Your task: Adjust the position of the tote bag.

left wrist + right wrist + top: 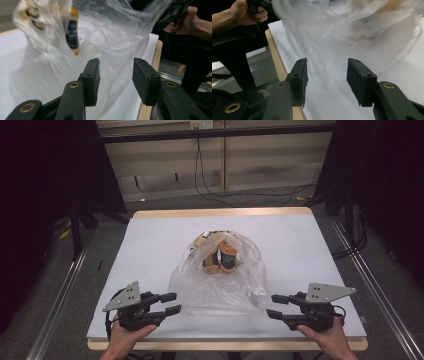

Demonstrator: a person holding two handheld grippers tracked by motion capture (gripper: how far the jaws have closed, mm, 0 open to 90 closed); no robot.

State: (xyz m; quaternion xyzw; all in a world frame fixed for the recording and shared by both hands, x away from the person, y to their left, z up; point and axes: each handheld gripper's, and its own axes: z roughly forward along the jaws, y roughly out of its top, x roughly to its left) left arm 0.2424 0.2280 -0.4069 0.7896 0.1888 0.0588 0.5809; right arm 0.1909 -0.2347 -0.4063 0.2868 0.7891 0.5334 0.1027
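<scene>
Both your left gripper and right gripper hang open beside the crumpled clear plastic bag of orange-capped bottles; the bag looks released, so withdraw next.

Clear plastic bag, bottles inside

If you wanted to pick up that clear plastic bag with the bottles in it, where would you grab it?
Probably by the loose near edge of the plastic bag, coming from the person's side. That part lies flat and empty on the table, thin enough for open jaws to pinch, while the bottles bulge at the far end. The left gripper and right gripper flank its near corners.
</scene>
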